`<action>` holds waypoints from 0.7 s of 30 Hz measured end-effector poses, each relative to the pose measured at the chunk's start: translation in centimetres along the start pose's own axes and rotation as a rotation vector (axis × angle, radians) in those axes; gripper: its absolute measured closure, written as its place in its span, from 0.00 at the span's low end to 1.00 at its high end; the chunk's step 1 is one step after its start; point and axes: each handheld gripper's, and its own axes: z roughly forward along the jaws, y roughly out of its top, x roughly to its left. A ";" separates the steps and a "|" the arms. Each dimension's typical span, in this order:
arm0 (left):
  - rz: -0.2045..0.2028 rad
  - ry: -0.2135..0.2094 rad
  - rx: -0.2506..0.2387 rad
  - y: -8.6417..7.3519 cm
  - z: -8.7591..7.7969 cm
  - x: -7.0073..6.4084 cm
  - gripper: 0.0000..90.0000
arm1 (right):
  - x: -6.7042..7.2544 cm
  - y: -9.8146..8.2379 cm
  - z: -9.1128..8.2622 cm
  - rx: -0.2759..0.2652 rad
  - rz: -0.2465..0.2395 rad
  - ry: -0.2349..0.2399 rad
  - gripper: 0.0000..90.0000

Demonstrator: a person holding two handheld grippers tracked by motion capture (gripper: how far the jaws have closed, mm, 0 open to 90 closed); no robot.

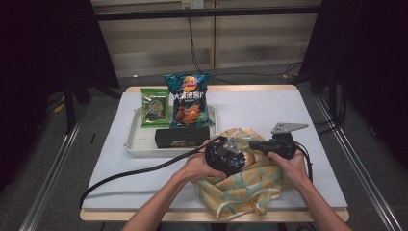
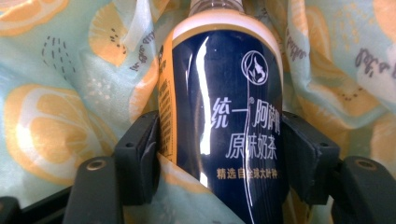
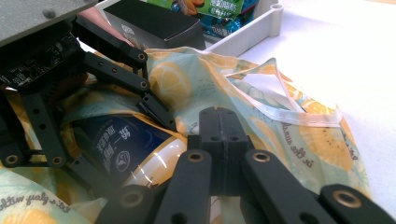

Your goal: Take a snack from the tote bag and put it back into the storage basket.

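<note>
White table (image 1: 269, 113), lemon-print bag (image 1: 250, 185), 统一 milk-tea bottle (image 2: 224, 116)

The soft cloth bag (image 2: 56, 116) is pale green with orange lemon slices; the glossy bottle (image 2: 229, 121) is dark blue with white letters.

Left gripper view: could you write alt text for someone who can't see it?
A dark blue bottle with white Chinese lettering stands between the left gripper's two black jaws, partly tucked into a lemon-print cloth bag that surrounds it.
</note>
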 end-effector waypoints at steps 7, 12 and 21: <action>0.013 -0.011 0.019 0.1 -0.2 0.1 0.43 | 0.0 0.0 -0.2 -0.004 0.000 0.001 1.00; 0.015 -0.012 0.013 -0.1 -0.3 -0.2 0.44 | -0.1 0.0 -0.4 -0.010 0.000 -0.006 1.00; -0.014 -0.027 -0.060 -0.5 -1.2 -0.1 0.45 | -0.2 0.0 -0.8 -0.021 0.005 -0.008 1.00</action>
